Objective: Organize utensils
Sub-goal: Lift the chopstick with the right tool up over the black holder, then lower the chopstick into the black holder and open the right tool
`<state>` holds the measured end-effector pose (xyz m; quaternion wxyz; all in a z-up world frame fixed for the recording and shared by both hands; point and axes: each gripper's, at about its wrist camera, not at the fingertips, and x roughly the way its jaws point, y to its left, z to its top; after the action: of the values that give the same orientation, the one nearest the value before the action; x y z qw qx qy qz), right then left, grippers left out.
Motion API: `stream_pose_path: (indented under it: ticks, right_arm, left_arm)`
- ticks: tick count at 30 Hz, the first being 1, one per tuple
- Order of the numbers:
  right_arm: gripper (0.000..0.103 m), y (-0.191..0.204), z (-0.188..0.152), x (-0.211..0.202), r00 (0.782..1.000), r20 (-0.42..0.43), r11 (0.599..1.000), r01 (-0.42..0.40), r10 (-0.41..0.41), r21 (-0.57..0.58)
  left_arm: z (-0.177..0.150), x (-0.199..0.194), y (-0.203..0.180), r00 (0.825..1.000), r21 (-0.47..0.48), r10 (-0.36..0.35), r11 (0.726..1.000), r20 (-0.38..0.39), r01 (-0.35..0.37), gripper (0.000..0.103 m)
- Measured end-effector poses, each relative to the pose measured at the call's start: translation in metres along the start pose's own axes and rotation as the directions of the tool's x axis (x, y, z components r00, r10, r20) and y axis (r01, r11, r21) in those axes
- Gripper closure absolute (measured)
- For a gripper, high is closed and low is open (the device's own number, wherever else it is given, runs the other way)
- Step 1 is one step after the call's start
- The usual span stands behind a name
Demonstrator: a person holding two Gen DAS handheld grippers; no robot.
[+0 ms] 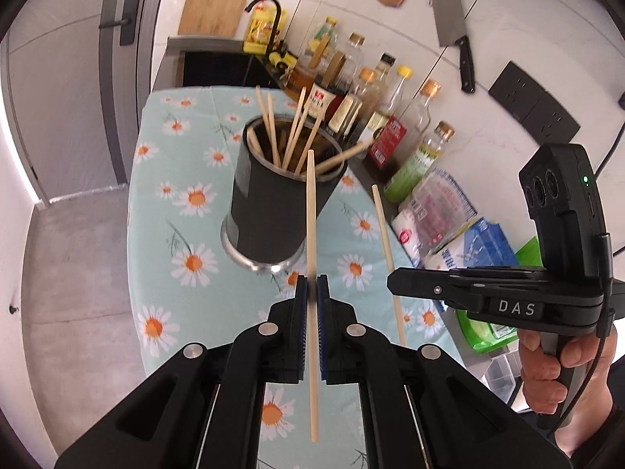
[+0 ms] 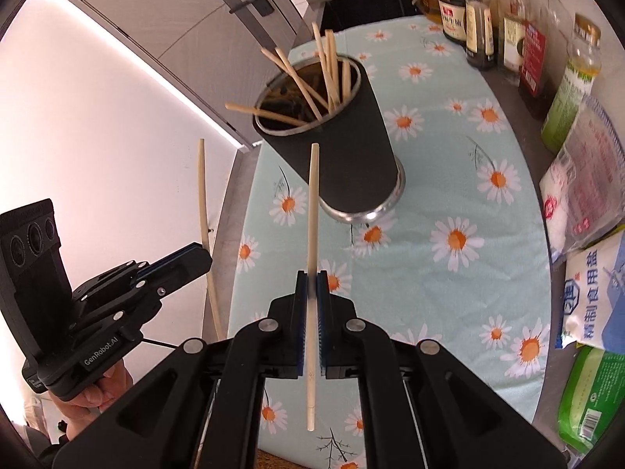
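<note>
The left gripper (image 1: 311,285) pinches one pale wooden chopstick (image 1: 311,211) at mid-length, and the right gripper (image 2: 311,282) pinches another (image 2: 312,211), leaving each tip free to aim. Both sticks hang above the daisy-print cloth (image 2: 449,293), short of the dark steel-rimmed holder (image 2: 343,148). Open room lies around it; bottles (image 1: 390,133) crowd one edge.

Left gripper (image 1: 311,285) clamped on a chopstick (image 1: 311,203), above a daisy-print cloth (image 1: 187,281), near a dark holder (image 1: 273,211) of chopsticks.
</note>
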<state>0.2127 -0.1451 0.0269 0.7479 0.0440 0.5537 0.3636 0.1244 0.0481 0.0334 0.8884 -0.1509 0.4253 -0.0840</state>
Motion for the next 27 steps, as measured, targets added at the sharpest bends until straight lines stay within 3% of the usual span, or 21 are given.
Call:
stream_pose_path:
  ticks: [5, 12, 20, 23, 27]
  right_arm:
    - [0.097, 0.011, 0.014, -0.028, 0.991, 0.134, 0.999, 0.001, 0.004, -0.036]
    - [0.097, 0.024, 0.038, -0.059, 0.968, 0.251, 0.996, 0.006, 0.018, -0.094]
    - [0.097, 0.045, 0.068, -0.084, 0.911, 0.408, 0.983, 0.016, 0.060, -0.180]
    - [0.097, 0.053, 0.079, -0.086, 0.888, 0.456, 0.977, 0.041, 0.062, -0.211]
    - [0.097, 0.051, 0.093, -0.086, 0.849, 0.520, 0.977, 0.021, 0.095, -0.214]
  left_arm:
    - [0.026, -0.013, 0.000, 0.997, 0.029, -0.013, 1.000, 0.070, 0.011, 0.099]
    - [0.054, -0.030, -0.006, 0.986, 0.071, -0.047, 0.997, 0.159, 0.036, 0.099]
    - [0.084, -0.039, -0.007, 0.956, 0.111, -0.095, 0.992, 0.277, 0.066, 0.099]
    - [0.094, -0.039, -0.008, 0.937, 0.141, -0.116, 0.987, 0.329, 0.073, 0.099]
    - [0.102, -0.039, -0.014, 0.912, 0.198, -0.109, 0.980, 0.395, 0.031, 0.099]
